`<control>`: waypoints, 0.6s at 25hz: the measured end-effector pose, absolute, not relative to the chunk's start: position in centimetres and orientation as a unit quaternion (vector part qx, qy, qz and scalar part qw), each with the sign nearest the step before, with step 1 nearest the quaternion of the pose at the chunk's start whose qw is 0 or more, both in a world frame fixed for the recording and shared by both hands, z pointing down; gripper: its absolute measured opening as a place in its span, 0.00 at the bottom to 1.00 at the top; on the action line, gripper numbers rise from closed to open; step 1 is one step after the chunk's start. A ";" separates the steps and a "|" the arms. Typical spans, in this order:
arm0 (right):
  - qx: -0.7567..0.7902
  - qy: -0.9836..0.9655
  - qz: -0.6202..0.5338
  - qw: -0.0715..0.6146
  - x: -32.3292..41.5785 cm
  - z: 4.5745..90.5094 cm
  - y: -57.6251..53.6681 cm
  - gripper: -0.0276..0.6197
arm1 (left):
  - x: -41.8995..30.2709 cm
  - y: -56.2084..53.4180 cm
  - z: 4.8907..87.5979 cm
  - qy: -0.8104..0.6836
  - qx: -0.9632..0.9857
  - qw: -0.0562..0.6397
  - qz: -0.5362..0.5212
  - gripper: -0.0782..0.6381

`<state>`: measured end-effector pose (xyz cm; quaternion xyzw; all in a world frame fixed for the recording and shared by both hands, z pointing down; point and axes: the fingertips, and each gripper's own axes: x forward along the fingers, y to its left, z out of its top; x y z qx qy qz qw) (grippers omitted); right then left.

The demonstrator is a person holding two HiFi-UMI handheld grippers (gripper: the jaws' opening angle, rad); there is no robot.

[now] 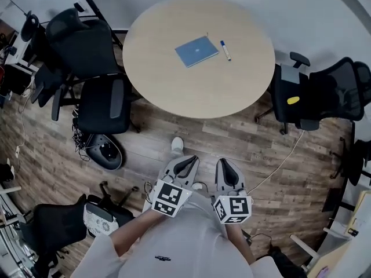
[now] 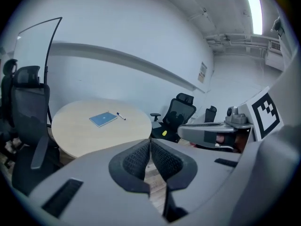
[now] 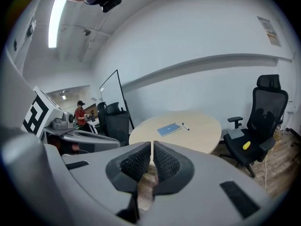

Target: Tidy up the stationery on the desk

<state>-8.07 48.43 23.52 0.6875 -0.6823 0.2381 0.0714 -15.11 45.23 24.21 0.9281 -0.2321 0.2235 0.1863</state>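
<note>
Opening is required before contact: the left gripper (image 1: 184, 165) and right gripper (image 1: 227, 170) are held closed, empty. The pen (image 1: 225, 50) is best taken first.

Even dim light; ceiling tube (image 3: 55, 19) glares; fisheye edges dark, warped.

Left claw (image 1: 185, 162), right claw (image 1: 225, 164): both closed, empty, side by side.

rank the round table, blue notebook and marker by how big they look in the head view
1. round table, by far
2. blue notebook
3. marker, beside the notebook, so nearness plays no part
</note>
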 end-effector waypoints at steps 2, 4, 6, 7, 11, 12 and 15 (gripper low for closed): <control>0.692 -0.676 0.243 0.072 -7.6 23.2 44.3 0.11 | -15.0 41.0 23.9 -0.226 0.929 0.189 0.225 0.15; 0.697 -0.670 0.246 0.072 -7.2 22.9 40.3 0.11 | -14.9 36.9 23.8 -0.221 0.929 0.191 0.227 0.15; 0.701 -0.664 0.248 0.074 -6.8 22.9 36.5 0.11 | -14.8 33.1 24.1 -0.217 0.929 0.196 0.228 0.15; 0.703 -0.662 0.248 0.075 -6.5 22.9 34.8 0.11 | -14.7 31.4 24.2 -0.215 0.929 0.199 0.227 0.15; 0.710 -0.655 0.245 0.077 -5.2 22.8 29.6 0.11 | -13.6 25.9 24.3 -0.208 0.932 0.194 0.223 0.15; 0.710 -0.655 0.244 0.078 -4.8 22.7 28.7 0.11 | -13.2 24.9 24.3 -0.206 0.933 0.193 0.223 0.15; 0.705 -0.661 0.242 0.088 -3.5 22.7 26.5 0.11 | -11.8 22.6 24.2 -0.208 0.932 0.197 0.222 0.15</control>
